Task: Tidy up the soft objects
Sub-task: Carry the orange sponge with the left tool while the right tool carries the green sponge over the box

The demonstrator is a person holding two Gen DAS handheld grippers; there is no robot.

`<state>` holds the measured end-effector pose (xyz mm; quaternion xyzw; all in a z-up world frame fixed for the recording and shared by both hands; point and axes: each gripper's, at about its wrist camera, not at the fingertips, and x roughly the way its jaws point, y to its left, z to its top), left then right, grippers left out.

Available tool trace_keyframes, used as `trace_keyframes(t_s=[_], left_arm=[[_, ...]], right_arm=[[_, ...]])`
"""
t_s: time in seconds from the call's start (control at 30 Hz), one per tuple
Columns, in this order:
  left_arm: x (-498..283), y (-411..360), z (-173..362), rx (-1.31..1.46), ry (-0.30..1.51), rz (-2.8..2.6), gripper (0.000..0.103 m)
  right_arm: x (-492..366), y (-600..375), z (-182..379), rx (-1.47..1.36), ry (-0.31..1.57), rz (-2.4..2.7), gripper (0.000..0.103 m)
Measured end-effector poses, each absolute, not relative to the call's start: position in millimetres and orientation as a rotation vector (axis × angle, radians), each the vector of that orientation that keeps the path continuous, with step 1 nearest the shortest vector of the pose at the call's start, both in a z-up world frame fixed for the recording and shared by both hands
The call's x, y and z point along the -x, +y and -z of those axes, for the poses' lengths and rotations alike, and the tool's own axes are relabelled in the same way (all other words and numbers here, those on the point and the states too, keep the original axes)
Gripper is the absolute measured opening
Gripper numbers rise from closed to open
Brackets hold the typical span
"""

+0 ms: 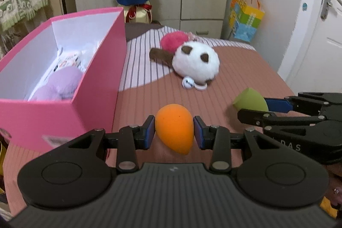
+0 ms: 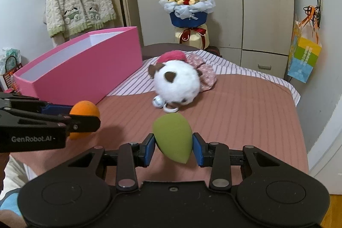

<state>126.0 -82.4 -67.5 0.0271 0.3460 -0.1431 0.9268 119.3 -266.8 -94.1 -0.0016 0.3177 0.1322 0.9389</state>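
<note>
while both sponges sit between the pads, i'm reading this as pickup done, carry not yet started. left gripper [image 1: 174, 131] is closed on the orange teardrop foam sponge [image 1: 174, 128], pads touching both flanks, tip pointing back at the camera. right gripper [image 2: 173, 143] is closed on the green teardrop foam sponge [image 2: 172, 137], same pose. both look lifted just off the brown ribbed bedspread [image 2: 245, 116], though i can't confirm the clearance.

open pink cardboard box [image 1: 64, 114] is to the left, with a lilac plush [image 1: 62, 82] and some printed fabric already in it. white round plush with brown patches [image 1: 195, 62] lies further up the bed, well apart from both grippers, small bell beside it.

risks as i see them:
- tapered foam can squirt out of a side pinch if the squeeze is too hard or the swing too quick
- the grippers are near each other, so the right one crossing to the box could clip the left
- a low approach could catch the near box wall and shove it
</note>
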Motion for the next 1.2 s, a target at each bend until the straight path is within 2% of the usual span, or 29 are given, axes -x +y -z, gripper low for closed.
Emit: trace_keyframes(t_s=[0.37, 0.63, 0.9, 1.2], left_arm=[[-99, -37, 58, -0.026, 0.831, 0.365, 0.037], [-87, 16, 13, -0.013, 0.873, 0.451, 0.038], [-89, 57, -27, -0.029, 0.870, 0.479, 0.038], [-113, 96, -70, -0.076, 0.764, 0.443, 0.038]], right_arm=[[-78, -236, 76, -0.082, 0.746, -0.413, 0.042], [-73, -206, 45, -0.077, 0.841, -0.579, 0.042], [-71, -173, 10, -0.047, 0.824, -0.737, 0.043], [-86, -124, -34, 0.035, 0.704, -0.790, 0.043]])
